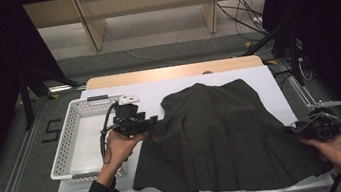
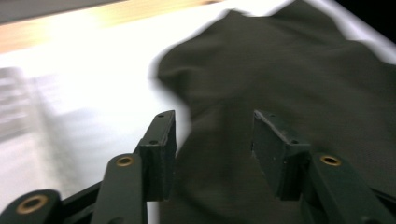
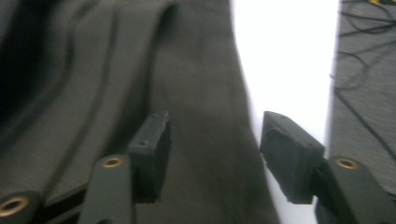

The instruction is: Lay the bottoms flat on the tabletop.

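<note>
A dark pleated skirt (image 1: 219,137) is spread flat on the white table (image 1: 267,80), flanked at its side edges by the left gripper (image 2: 214,140) and right gripper (image 3: 215,149), both held wide open and empty.

Dark pleated skirt (image 1: 219,134), spread flat on white table surface.
Fabric dark olive-grey, with pleat folds running lengthwise; narrow waist end lies toward the far edge, wide hem toward the near edge, its right corner reaching the table's side edge.
</note>
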The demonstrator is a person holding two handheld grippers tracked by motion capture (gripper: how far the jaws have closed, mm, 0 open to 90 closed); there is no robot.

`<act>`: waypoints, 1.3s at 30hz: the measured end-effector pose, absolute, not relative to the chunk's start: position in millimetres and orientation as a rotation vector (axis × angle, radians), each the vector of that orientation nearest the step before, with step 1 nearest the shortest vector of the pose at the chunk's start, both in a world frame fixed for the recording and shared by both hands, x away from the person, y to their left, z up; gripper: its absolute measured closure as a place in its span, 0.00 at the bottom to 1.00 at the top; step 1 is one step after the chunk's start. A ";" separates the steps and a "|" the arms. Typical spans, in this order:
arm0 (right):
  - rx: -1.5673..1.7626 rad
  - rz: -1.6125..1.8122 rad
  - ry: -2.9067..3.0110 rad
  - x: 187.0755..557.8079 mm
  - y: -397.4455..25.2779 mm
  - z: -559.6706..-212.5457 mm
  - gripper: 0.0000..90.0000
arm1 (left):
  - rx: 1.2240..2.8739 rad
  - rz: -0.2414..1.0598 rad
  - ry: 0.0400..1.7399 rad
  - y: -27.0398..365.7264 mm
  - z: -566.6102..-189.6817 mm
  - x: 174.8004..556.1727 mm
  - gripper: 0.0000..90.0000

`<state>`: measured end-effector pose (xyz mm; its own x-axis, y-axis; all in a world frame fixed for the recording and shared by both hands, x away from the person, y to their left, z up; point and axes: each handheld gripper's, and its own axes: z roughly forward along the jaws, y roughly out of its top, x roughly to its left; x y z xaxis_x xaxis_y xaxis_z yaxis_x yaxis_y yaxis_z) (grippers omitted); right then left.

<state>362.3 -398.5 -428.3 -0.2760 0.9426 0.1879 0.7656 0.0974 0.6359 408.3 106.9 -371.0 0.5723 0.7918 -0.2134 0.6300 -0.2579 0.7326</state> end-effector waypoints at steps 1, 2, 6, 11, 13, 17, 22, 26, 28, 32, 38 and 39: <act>1.694 0.954 2.116 367.2 -395.1 -428.6 0.43 | 2.013 0.194 1.125 98.4 -375.1 406.1 0.49; 1.690 0.936 2.123 372.2 -391.2 -429.4 0.41 | 2.052 0.158 1.111 89.3 -380.6 403.9 0.46; 1.711 0.859 2.150 393.5 -378.8 -439.3 0.35 | 2.195 0.023 1.072 57.7 -408.5 396.8 0.31; 1.756 0.781 2.211 412.2 -374.0 -458.2 0.36 | 2.303 -0.047 1.030 38.4 -451.1 394.3 0.59; 1.717 0.738 2.261 412.8 -368.0 -463.9 0.41 | 2.328 -0.070 1.024 34.8 -465.5 394.0 0.79; 1.668 0.684 2.287 408.8 -359.9 -461.7 0.76 | 2.351 -0.059 1.001 34.4 -470.5 393.3 0.99; 1.586 0.628 2.338 399.0 -352.5 -456.8 0.94 | 2.386 -0.026 0.966 38.5 -469.2 386.6 1.00; 1.577 0.625 2.312 383.2 -360.7 -447.4 0.96 | 2.411 0.032 0.961 46.8 -465.9 382.6 0.99; 1.591 0.613 2.291 375.5 -371.5 -444.4 0.96 | 2.388 0.072 0.974 52.0 -461.4 381.9 0.96; 1.648 0.640 2.272 368.9 -390.1 -444.3 0.95 | 2.327 0.123 1.016 58.8 -446.7 383.7 0.60; 1.656 0.637 2.265 373.6 -382.8 -452.4 0.56 | 2.424 0.225 1.120 54.0 -458.7 393.0 0.17; 1.667 0.644 2.257 374.7 -383.5 -454.3 0.51 | 2.427 0.260 1.159 52.8 -464.7 396.2 0.16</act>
